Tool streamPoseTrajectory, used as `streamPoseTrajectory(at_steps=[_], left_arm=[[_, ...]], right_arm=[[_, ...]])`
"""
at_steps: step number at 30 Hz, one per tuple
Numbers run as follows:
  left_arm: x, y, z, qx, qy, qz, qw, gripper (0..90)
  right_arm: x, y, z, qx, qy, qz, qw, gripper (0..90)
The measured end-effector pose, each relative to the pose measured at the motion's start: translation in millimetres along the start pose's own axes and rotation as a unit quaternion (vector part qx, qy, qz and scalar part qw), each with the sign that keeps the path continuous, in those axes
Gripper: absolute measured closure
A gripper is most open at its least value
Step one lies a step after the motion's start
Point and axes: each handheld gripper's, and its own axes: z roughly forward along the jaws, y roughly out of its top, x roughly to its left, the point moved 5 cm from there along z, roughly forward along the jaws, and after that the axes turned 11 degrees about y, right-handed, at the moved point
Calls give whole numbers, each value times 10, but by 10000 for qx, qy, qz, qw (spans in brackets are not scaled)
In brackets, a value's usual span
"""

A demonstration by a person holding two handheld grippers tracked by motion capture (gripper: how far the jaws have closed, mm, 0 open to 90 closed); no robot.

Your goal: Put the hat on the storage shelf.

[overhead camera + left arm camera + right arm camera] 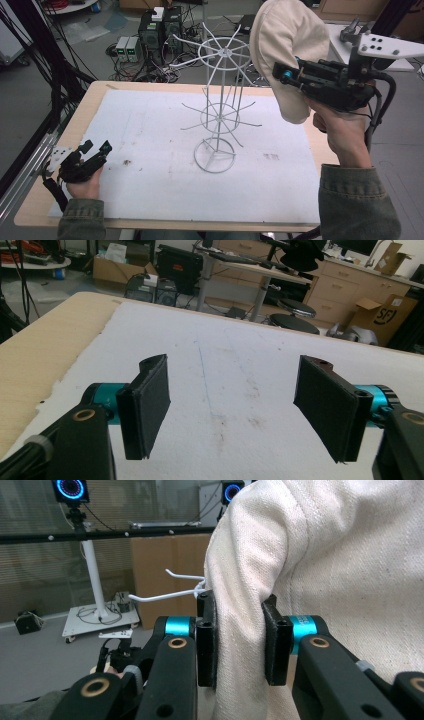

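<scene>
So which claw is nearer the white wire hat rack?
Right. The right claw, clamping a cream fabric hat, is beside the white wire hat rack; the left claw sits at the table's near-left.

The left claw [230,405] hovers wide open over the white table cover [225,355].

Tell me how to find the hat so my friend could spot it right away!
Look at the big white-covered table with the tall white wire rack standing in the middle. Up beside the rack's top ring, on the right, the right claw pinches a cream cloth hat in the air. It is the only soft, floppy thing there; everything near it is thin wire or black metal.
</scene>
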Motion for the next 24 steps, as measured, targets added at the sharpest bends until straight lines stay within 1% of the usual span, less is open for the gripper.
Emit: streamPoseTrajectory(at_steps=[6,11,16,20,24], left_arm=[[-8,0,3,-2,-4,-6,10000,303],[-7,1,5,0,12,-3,10000,303],[-6,1,5,-3,20,4,10000,303],[-10,1,3,-2,8,7,10000,303],[-8,0,6,5,13,19,10000,302]], right_arm=[[0,-40,59,97,-15,67,9999,722],[-11,-143,108,221,55,118,9997,719],[-50,-268,156,391,102,231,9989,709],[-94,-324,135,338,122,353,9987,709],[-124,-348,111,322,109,399,9986,703]])
